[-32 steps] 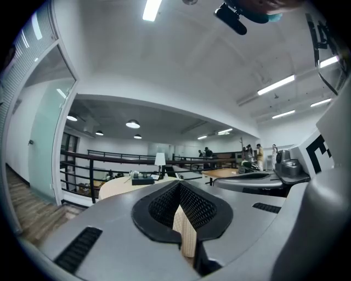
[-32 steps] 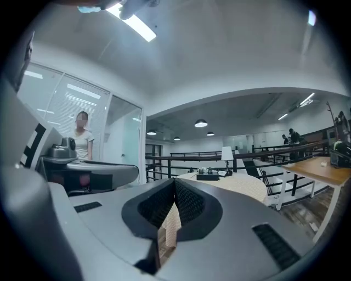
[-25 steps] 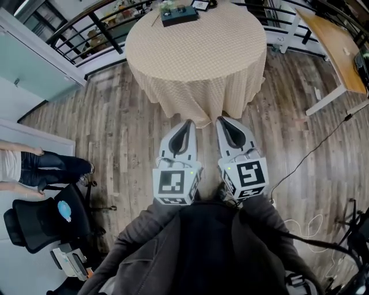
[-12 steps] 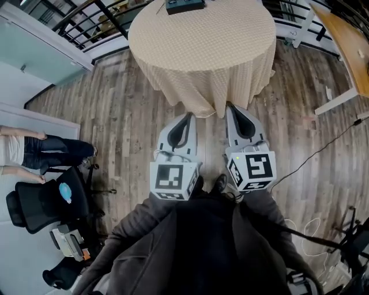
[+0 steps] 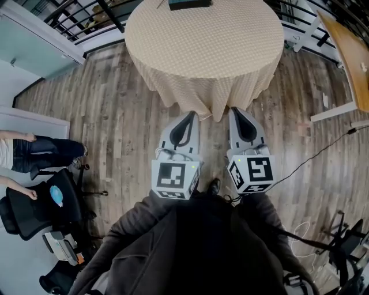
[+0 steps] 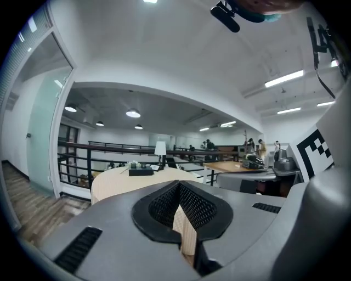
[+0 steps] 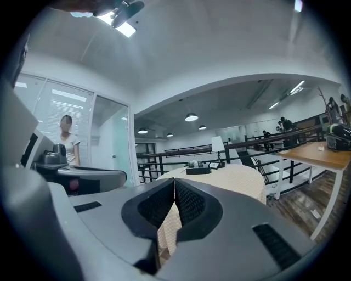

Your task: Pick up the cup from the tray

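So, one dark tray [image 5: 190, 3] sits at the far edge of the one round table [image 5: 202, 52], well ahead of both claws; I can't pick out the cup on it. Finely checked beige cloth, plank wood floor [image 5: 109, 121]. Left gripper [image 5: 190, 113] and right gripper [image 5: 235, 109]: ribbed jaws pressed together, nothing pinched.

A round table [image 5: 204, 52] draped in a beige checked tablecloth stood on the wood-plank floor [image 5: 115, 115], with a black railing [image 5: 86, 17] behind it. Well to the left, a black office chair [image 5: 31, 213] stood near a person's jeans-clad legs [image 5: 43, 155]. A wooden desk [image 5: 353, 57] stood at the right, and a black cable [image 5: 311, 158] trailed across the floor.
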A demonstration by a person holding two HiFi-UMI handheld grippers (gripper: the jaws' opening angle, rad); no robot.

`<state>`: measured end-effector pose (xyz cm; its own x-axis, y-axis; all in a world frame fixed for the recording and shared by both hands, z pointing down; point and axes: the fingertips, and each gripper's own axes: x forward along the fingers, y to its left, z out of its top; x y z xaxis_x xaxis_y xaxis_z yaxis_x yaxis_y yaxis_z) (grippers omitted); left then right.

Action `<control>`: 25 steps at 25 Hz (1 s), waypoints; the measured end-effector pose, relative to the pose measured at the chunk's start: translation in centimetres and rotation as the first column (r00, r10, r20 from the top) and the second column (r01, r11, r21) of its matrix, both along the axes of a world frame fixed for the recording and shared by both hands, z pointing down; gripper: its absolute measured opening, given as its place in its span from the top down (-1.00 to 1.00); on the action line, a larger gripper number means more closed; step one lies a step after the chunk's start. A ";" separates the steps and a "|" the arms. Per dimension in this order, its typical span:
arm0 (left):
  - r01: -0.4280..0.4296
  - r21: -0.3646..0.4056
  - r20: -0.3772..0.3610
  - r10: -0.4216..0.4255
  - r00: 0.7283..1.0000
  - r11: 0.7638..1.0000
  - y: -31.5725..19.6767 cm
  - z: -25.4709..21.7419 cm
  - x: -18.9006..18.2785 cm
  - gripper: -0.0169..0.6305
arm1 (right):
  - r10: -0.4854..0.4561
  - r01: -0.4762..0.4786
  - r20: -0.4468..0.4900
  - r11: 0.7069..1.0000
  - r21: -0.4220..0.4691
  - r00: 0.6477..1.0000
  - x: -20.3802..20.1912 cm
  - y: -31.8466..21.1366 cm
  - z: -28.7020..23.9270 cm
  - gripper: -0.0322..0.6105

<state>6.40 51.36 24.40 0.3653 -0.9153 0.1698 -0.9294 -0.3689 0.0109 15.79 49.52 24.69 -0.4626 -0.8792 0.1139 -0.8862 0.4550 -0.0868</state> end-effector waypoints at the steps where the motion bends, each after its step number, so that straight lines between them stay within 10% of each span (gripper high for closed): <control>1: 0.000 0.007 -0.008 0.000 1.000 1.000 -1.1 -0.2 -0.6 0.93 | -0.005 0.005 -0.008 1.000 0.005 1.000 -0.7 -1.0 -0.2 0.87; 16: -0.006 0.122 -0.095 0.018 0.995 0.992 -11.9 -4.4 -9.9 0.93 | -0.025 0.034 -0.082 0.993 0.112 0.996 -11.5 -11.7 -5.4 0.87; 25: -0.033 0.052 -0.117 0.039 0.992 0.998 -15.1 -2.0 -10.7 0.93 | -0.002 0.007 -0.088 0.999 0.054 0.996 -12.2 -14.6 -3.5 0.87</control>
<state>-4.26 36.23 22.40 0.4130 -0.9074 0.0777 -0.9088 -0.4050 0.1006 3.54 34.90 21.15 -0.4571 -0.8830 0.1065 -0.8871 0.4612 0.0164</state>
